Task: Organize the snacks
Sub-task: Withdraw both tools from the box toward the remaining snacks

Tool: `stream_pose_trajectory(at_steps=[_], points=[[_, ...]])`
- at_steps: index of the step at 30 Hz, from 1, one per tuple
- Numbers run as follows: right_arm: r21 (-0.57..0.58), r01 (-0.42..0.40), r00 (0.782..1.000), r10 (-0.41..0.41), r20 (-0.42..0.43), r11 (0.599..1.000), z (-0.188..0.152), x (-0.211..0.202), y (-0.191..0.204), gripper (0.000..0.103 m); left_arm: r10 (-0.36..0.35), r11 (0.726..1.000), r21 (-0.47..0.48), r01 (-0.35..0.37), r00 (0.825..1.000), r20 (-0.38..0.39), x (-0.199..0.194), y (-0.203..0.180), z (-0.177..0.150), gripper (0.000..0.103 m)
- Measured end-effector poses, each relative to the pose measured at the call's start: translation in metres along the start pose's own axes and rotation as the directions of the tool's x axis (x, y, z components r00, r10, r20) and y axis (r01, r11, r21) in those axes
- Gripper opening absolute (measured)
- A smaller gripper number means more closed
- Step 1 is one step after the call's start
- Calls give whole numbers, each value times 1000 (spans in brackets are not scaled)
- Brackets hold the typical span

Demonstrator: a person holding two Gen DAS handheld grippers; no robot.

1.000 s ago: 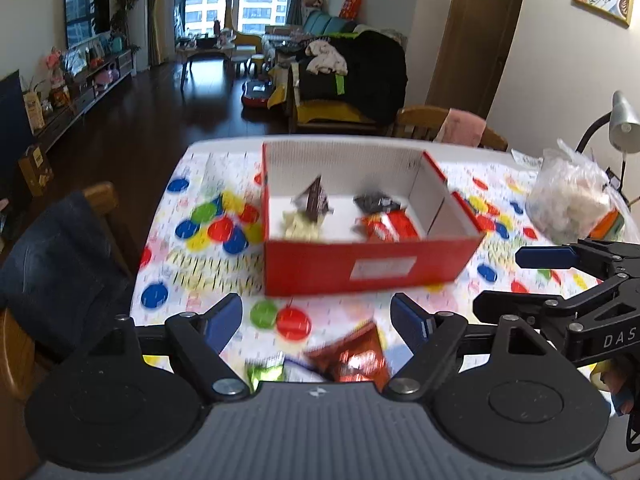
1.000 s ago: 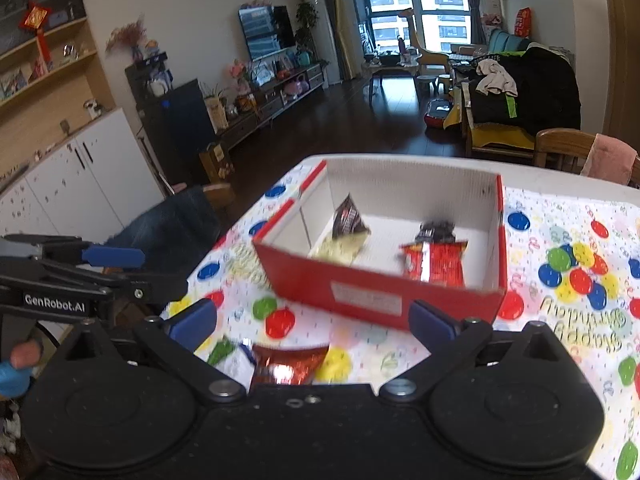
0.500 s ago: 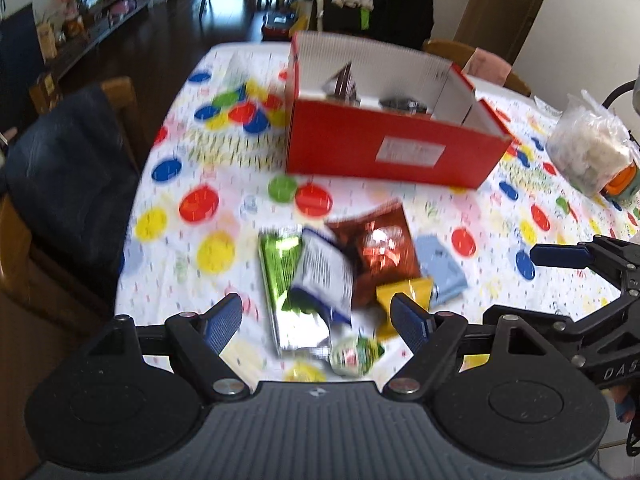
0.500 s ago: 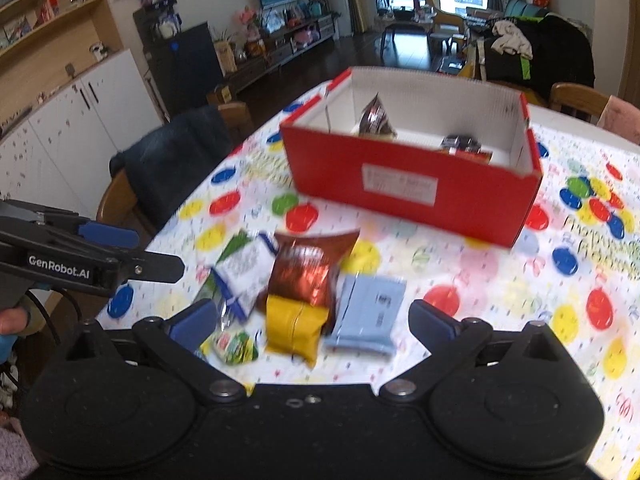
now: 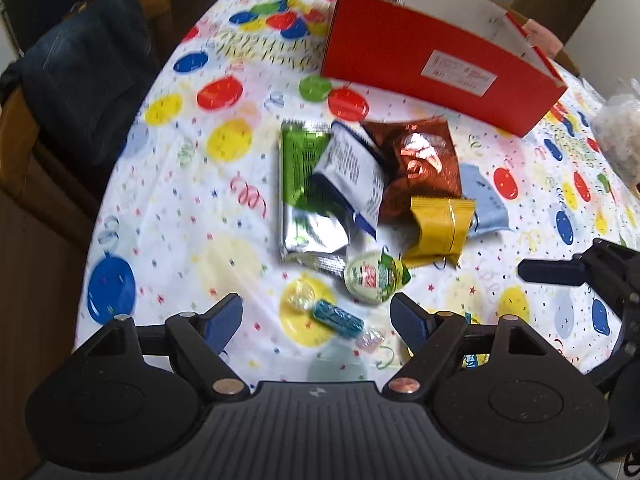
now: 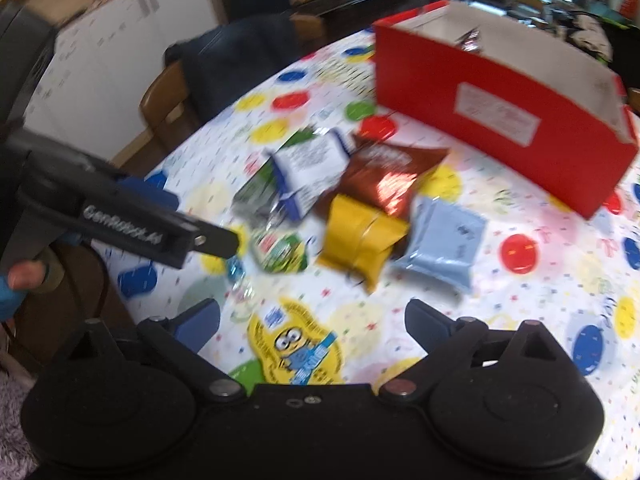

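two grippers hang over a pile of snacks on the balloon-print tablecloth (image 5: 168, 208), both with fingers spread wide and gripping nothing

left wrist view: the left gripper (image 5: 316, 316) has the small sweets right between its fingers, namely a teal wrapped candy (image 5: 337, 317) lying aslant, a yellow candy (image 5: 301, 295) beside it and a round green-lidded jelly cup (image 5: 370, 276) just ahead. beyond them, piled together, lie a green foil packet (image 5: 304, 184) with its long axis running away from the camera, a white and blue pouch (image 5: 352, 172) on top of it, a copper-brown foil bag (image 5: 420, 160), a yellow wrapped bar (image 5: 440, 232) and a pale blue sachet (image 5: 482, 204). the red cardboard box (image 5: 420, 64) stands well beyond the pile

right wrist view (blurred): the right gripper (image 6: 312, 320) sits over a flat yellow cartoon packet (image 6: 296, 346), which lies between its fingers and closest to it. the yellow bar and the blue sachet lie ahead, the box far right

my guess is that each gripper takes what lies under it; the left is nearer the candies
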State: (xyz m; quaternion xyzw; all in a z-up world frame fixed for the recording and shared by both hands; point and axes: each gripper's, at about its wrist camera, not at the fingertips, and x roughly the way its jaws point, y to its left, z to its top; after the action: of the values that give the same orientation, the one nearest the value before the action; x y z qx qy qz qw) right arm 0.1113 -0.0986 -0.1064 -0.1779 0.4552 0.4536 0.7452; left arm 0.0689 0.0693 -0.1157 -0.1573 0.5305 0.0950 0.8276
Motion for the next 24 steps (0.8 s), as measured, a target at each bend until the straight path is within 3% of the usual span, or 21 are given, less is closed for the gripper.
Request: stream_pose_trajectory(at_steps=[6,10,17,24], points=[[-127,-10,999,3,-48,992,-9,13,12,88,41,999,-20,-41,999,-9,6,-10,-5,80],[-204,-15,998,2,-65,979,-14,19,18,76,53,998,-45,-54,998,-20,10,-12,-5,63],[-257,-24,996,2,-84,966,-19,23,21,64,42,993,-106,-46,998,-39,16,-11,-3,47],[-296,-13,997,-11,-77,955,-20,23,22,55,61,994,-93,-65,997,-50,23,-18,-2,40]])
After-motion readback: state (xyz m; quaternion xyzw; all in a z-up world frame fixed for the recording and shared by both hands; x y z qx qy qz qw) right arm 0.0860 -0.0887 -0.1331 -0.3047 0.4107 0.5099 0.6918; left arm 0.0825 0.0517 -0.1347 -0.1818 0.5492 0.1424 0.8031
